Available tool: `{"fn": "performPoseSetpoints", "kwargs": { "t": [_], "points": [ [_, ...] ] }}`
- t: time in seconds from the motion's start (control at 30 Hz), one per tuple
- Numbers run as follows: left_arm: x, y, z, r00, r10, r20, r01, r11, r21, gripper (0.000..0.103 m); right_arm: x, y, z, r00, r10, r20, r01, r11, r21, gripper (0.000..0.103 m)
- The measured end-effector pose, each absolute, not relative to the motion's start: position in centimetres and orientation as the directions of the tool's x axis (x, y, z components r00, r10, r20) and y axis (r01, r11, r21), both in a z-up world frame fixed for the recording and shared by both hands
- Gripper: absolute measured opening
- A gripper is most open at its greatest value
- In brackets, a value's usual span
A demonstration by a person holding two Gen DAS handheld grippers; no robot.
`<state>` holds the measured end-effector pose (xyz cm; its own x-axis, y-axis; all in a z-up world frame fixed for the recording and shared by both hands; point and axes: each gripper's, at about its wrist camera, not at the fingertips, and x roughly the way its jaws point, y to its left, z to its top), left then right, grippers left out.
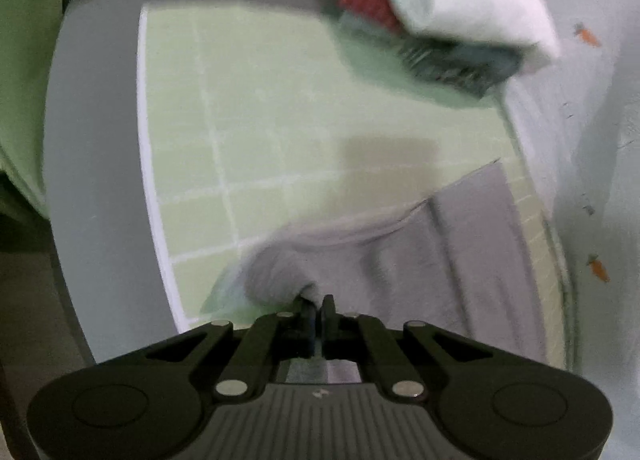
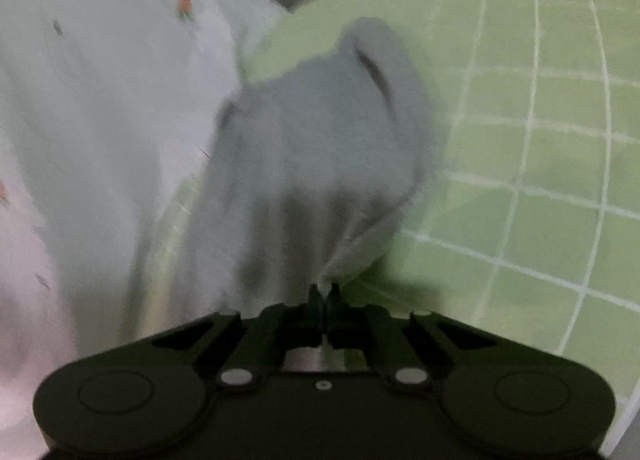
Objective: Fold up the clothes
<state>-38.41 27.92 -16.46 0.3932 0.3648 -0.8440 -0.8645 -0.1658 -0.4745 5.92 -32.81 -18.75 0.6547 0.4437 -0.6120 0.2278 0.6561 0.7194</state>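
Both grippers have pinched a grey garment point(image 1: 440, 260) that lies on a green cutting mat point(image 1: 280, 119) with a white grid. In the left wrist view the garment fills the lower right of the frame, and the left gripper point(image 1: 318, 306) has its fingers drawn narrow on a bunched edge of the cloth at the lower middle. In the right wrist view the same grey cloth point(image 2: 320, 147) rises in a gathered mound across the middle of the frame, and the right gripper point(image 2: 325, 292) has its fingers nipped together on a puckered fold at the lower middle.

The step in hand looks like lifting the garment by two points to spread or fold it. To do that well, the two grips should rise together and move apart until the edge between them is taut, so the cloth hangs flat rather than twisted. The grid lines make a fair guide for laying it square. It should be kept off the white carrot-print fabric point(image 2: 100, 99) beside it and the stack of folded clothes point(image 1: 440, 19) at the upper right of the left view.

Both pictures are blurred, so whether each grip holds one layer or several is hard to tell.

No brand, label or readable writing shows; only a small pale mark sits on the left gripper's body.
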Motion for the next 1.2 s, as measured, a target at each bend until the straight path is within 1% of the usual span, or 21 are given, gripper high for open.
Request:
{"fn": "performPoseSetpoints", "kwargs": {
  "t": [0.13, 0.17, 0.2, 0.23, 0.27, 0.3, 0.33, 0.47, 0.5, 0.63, 0.77, 0.87, 0.93, 0.97, 1.0, 1.03, 1.07, 1.1, 1.13, 1.17, 1.2],
  "points": [
    [-38.4, 27.1, -9.7, 0.418, 0.451, -0.789, -0.856, -0.096, -0.508, 0.001, 4.6, -34.7, -13.5, 0.756, 0.436, -0.488, 0.135, 0.625, 0.769, 0.001],
    [-37.5, 27.0, -9.0, 0.379, 0.473, -0.796, -0.889, -0.054, -0.455, 0.001, 4.4, -35.1, -12.7, 0.770, 0.433, -0.469, 0.120, 0.623, 0.773, 0.001],
    [-36.7, 26.9, -8.4, 0.340, 0.496, -0.799, -0.917, -0.013, -0.399, 0.001, 4.5, -35.3, -12.6, 0.771, 0.428, -0.471, 0.117, 0.632, 0.766, 0.001],
    [-36.2, 27.1, -8.8, 0.303, 0.497, -0.813, -0.934, -0.015, -0.357, 0.001, 4.7, -35.5, -13.0, 0.763, 0.413, -0.497, 0.135, 0.650, 0.748, 0.001],
    [-36.1, 27.3, -9.6, 0.287, 0.475, -0.832, -0.936, -0.045, -0.348, 0.001, 5.0, -35.6, -13.7, 0.747, 0.392, -0.538, 0.171, 0.668, 0.724, 0.001],
    [-36.2, 27.5, -10.5, 0.311, 0.444, -0.840, -0.918, -0.088, -0.387, 0.001, 5.1, -35.6, -14.1, 0.738, 0.381, -0.557, 0.188, 0.676, 0.712, 0.001],
    [-36.4, 27.5, -11.0, 0.335, 0.428, -0.839, -0.900, -0.117, -0.419, 0.001, 5.0, -35.4, -14.1, 0.740, 0.381, -0.555, 0.187, 0.675, 0.713, 0.001],
    [-35.0, 27.9, -10.7, 0.312, 0.431, -0.847, -0.919, -0.087, -0.384, 0.001, 4.8, -34.8, -14.1, 0.746, 0.380, -0.548, 0.185, 0.672, 0.717, 0.001],
    [-34.7, 28.3, -10.6, 0.326, 0.428, -0.843, -0.914, -0.084, -0.396, 0.001, 5.0, -34.5, -13.9, 0.747, 0.381, -0.545, 0.181, 0.672, 0.718, 0.001],
    [-33.2, 29.6, -9.2, 0.353, 0.436, -0.828, -0.897, -0.093, -0.432, 0.001, 6.7, -33.8, -12.3, 0.775, 0.386, -0.500, 0.165, 0.641, 0.750, 0.001],
    [-29.0, 32.5, -7.4, 0.422, 0.435, -0.796, -0.867, -0.063, -0.494, 0.001, 11.2, -31.2, -10.0, 0.788, 0.410, -0.460, 0.106, 0.645, 0.757, 0.001],
    [-22.5, 36.5, -7.5, 0.486, 0.447, -0.751, -0.842, 0.008, -0.540, 0.001, 18.5, -26.6, -9.3, 0.751, 0.467, -0.467, 0.036, 0.677, 0.735, 0.001],
    [-16.9, 39.5, -8.4, 0.497, 0.473, -0.727, -0.843, 0.068, -0.533, 0.003, 24.5, -22.5, -9.9, 0.719, 0.515, -0.467, -0.013, 0.681, 0.732, 0.001],
    [-14.2, 41.1, -8.8, 0.503, 0.486, -0.715, -0.844, 0.098, -0.528, 0.012, 26.8, -20.6, -10.2, 0.711, 0.523, -0.471, -0.024, 0.687, 0.726, 0.006],
    [-11.6, 42.0, -9.5, 0.491, 0.495, -0.717, -0.856, 0.121, -0.502, 0.020, 28.4, -19.1, -10.4, 0.710, 0.517, -0.479, -0.022, 0.696, 0.718, 0.023],
    [-9.9, 42.5, -10.1, 0.468, 0.480, -0.742, -0.875, 0.131, -0.467, 0.040, 30.1, -17.5, -10.6, 0.709, 0.510, -0.487, -0.021, 0.705, 0.709, 0.040],
    [-8.1, 43.0, -10.6, 0.443, 0.466, -0.766, -0.892, 0.141, -0.430, 0.053, 30.7, -16.4, -10.8, 0.715, 0.504, -0.484, -0.025, 0.710, 0.703, 0.068],
    [-7.3, 42.9, -11.2, 0.447, 0.455, -0.770, -0.892, 0.162, -0.423, 0.059, 30.2, -15.7, -10.9, 0.729, 0.498, -0.470, -0.035, 0.712, 0.701, 0.077],
    [-7.0, 42.3, -11.8, 0.453, 0.453, -0.768, -0.890, 0.185, -0.417, 0.069, 29.5, -15.2, -11.1, 0.735, 0.498, -0.460, -0.053, 0.718, 0.694, 0.080],
    [-7.2, 41.7, -12.6, 0.439, 0.445, -0.781, -0.898, 0.196, -0.393, 0.078, 28.4, -14.9, -11.6, 0.728, 0.495, -0.475, -0.066, 0.740, 0.670, 0.088],
    [-7.4, 41.1, -13.4, 0.423, 0.438, -0.793, -0.906, 0.207, -0.369, 0.081, 27.3, -14.6, -12.3, 0.714, 0.479, -0.511, -0.067, 0.773, 0.631, 0.094]
  ]
}}
